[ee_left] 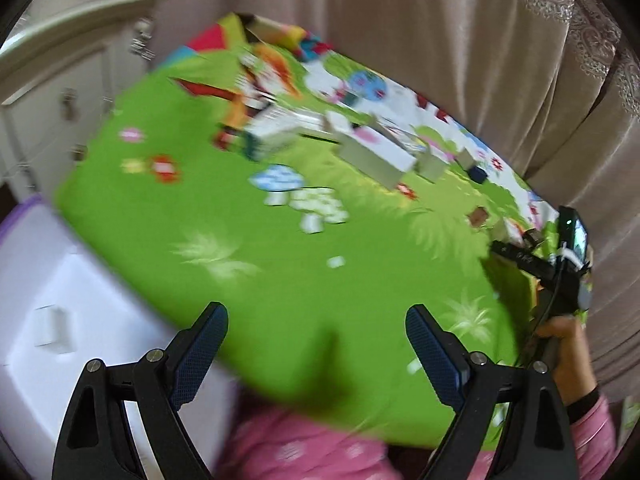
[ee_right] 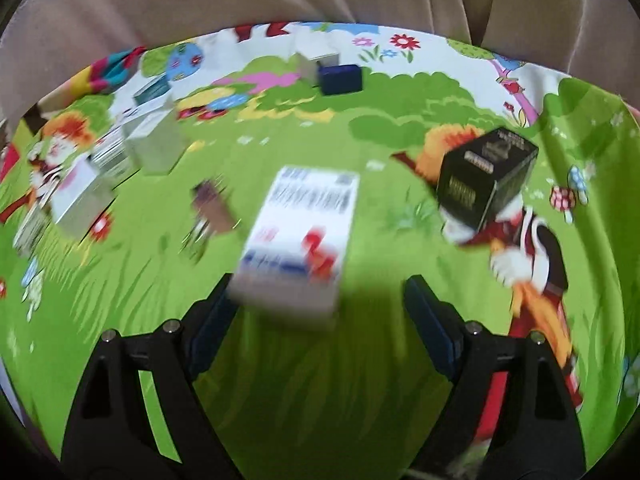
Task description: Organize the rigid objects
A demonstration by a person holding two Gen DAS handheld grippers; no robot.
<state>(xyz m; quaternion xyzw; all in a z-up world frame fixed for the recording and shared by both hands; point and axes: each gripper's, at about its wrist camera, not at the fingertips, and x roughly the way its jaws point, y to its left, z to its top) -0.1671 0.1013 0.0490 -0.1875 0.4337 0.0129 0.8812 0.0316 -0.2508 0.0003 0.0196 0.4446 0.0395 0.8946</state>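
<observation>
Several small boxes lie on a table under a green cartoon-print cloth (ee_left: 240, 280). In the right wrist view a white box with blue and red print (ee_right: 300, 236) lies just ahead of my right gripper (ee_right: 320, 284), close to the left finger and well clear of the right one. That gripper is open. A black box (ee_right: 486, 180) stands to the right, a dark blue box (ee_right: 340, 79) at the far edge, and grey-white boxes (ee_right: 156, 148) at the left. My left gripper (ee_left: 316, 312) hangs open over bare cloth with nothing between its fingers. All is blurred.
Beige curtains (ee_left: 480, 40) hang behind the table. A white dresser (ee_left: 60, 80) stands at the left, with a white container with a purple rim (ee_left: 60, 300) below it. A person's pink-sleeved hand (ee_left: 568, 352) holds the other gripper at the table's right edge.
</observation>
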